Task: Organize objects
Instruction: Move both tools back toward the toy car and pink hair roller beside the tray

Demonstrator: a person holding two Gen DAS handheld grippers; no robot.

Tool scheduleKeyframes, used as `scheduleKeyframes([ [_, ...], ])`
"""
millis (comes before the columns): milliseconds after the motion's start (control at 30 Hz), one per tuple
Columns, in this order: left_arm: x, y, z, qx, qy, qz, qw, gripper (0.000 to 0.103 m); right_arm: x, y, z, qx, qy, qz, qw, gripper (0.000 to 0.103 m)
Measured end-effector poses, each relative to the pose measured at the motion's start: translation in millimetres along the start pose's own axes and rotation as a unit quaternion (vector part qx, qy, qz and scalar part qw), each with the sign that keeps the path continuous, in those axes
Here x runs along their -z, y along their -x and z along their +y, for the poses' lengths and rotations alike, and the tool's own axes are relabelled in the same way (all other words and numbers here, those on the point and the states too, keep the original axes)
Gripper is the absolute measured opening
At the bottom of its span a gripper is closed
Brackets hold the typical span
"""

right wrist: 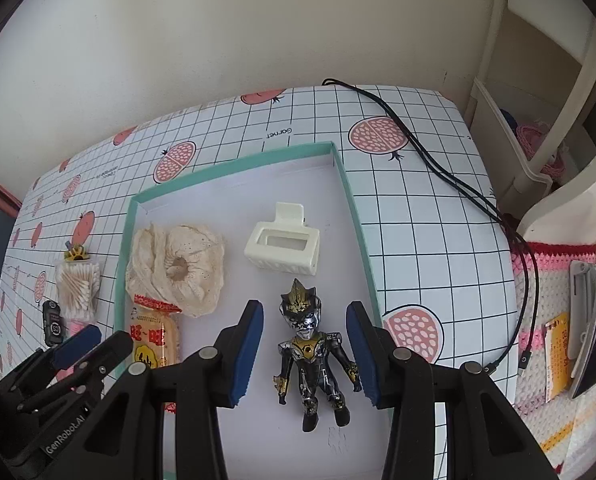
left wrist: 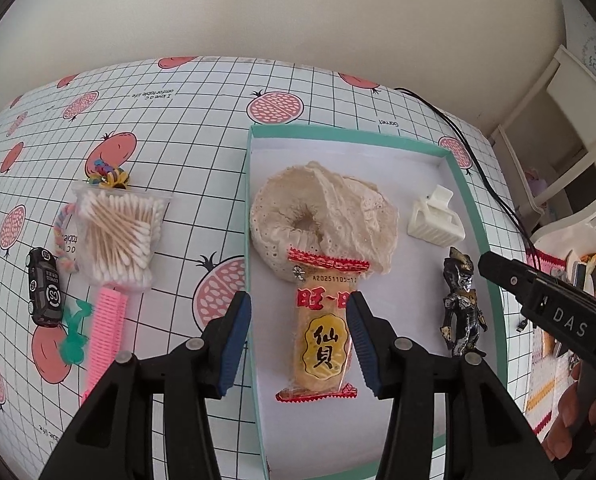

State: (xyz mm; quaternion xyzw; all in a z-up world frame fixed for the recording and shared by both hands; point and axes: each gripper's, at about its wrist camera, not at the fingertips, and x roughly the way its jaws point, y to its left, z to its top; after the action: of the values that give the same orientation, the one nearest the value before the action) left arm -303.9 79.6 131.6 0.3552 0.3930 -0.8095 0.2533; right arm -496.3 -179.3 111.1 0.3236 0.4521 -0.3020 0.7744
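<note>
Near the tabletop's (left wrist: 201,128) left edge lie a black toy car (left wrist: 45,293), a tub of cotton swabs (left wrist: 117,236) and a pink comb (left wrist: 106,332). The teal-rimmed tray (left wrist: 472,200) holds a lace scrunchie (left wrist: 322,216), a rice cracker packet (left wrist: 324,332), a white hair claw (left wrist: 436,220) and a black-and-silver figure (right wrist: 312,356). The left gripper (left wrist: 300,344) gapes wide astride the packet, grasping nothing. The right gripper (right wrist: 306,354) is equally wide, flanking the figure without touching it.
</note>
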Motion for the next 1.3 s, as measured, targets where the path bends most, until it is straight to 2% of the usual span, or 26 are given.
scheduleKeyframes([
  [67, -0.6, 1.5, 4.4, -0.002, 0.006, -0.003, 1.0, 0.056, 0.6, -2.0, 0.0, 0.001, 0.001, 0.003, 1.0, 0.047],
  [233, -4.3, 3.5, 14.7, -0.014, 0.017, -0.012, 0.9997, 0.057, 1.1, -3.1, 1.4, 0.002, 0.007, 0.005, 1.0, 0.047],
  [333, -5.2, 5.6, 19.6, -0.017, 0.022, -0.019, 0.9994, 0.064, 0.9, -3.9, 1.9, 0.0, 0.008, 0.006, 1.0, 0.048],
  [533, -7.7, 7.8, 27.1, -0.028, 0.03, -0.03, 0.9987, 0.066, 1.6, -4.1, 2.1, -0.005, 0.007, 0.005, 1.0, 0.06],
  [600, -8.2, 8.4, 28.5, -0.03, 0.032, -0.033, 0.9985, 0.07, 1.6, -3.6, 1.9, -0.006, 0.006, 0.004, 1.0, 0.062],
  [667, -8.4, 9.4, 29.3, -0.031, 0.032, -0.038, 0.9983, 0.084, 1.6, -3.2, 2.1, -0.008, 0.008, 0.003, 1.0, 0.065],
  [800, -8.9, 11.8, 32.7, -0.042, 0.036, -0.05, 0.9972, 0.088, 1.4, -2.6, 2.1, -0.011, 0.008, -0.001, 1.0, 0.071],
  [900, -9.7, 13.1, 36.4, -0.046, 0.041, -0.057, 0.9965, 0.088, 1.1, -2.5, 1.3, -0.014, 0.008, -0.002, 1.0, 0.08],
  [1000, -10.3, 14.4, 39.8, -0.051, 0.045, -0.063, 0.9957, 0.09, 0.7, -2.8, 1.2, -0.017, 0.009, -0.002, 1.0, 0.082],
  [1067, -10.5, 15.1, 41.1, -0.056, 0.045, -0.067, 0.9951, 0.099, 0.6, -3.0, 1.2, -0.018, 0.009, -0.003, 1.0, 0.087],
  [1133, -10.7, 16.0, 41.4, -0.057, 0.045, -0.071, 0.9948, 0.099, 1.0, -2.6, 1.5, -0.019, 0.01, -0.005, 1.0, 0.095],
  [1300, -10.9, 17.6, 41.6, -0.064, 0.043, -0.079, 0.9938, 0.099, 0.3, -1.2, 0.8, -0.02, 0.011, -0.008, 1.0, 0.103],
])
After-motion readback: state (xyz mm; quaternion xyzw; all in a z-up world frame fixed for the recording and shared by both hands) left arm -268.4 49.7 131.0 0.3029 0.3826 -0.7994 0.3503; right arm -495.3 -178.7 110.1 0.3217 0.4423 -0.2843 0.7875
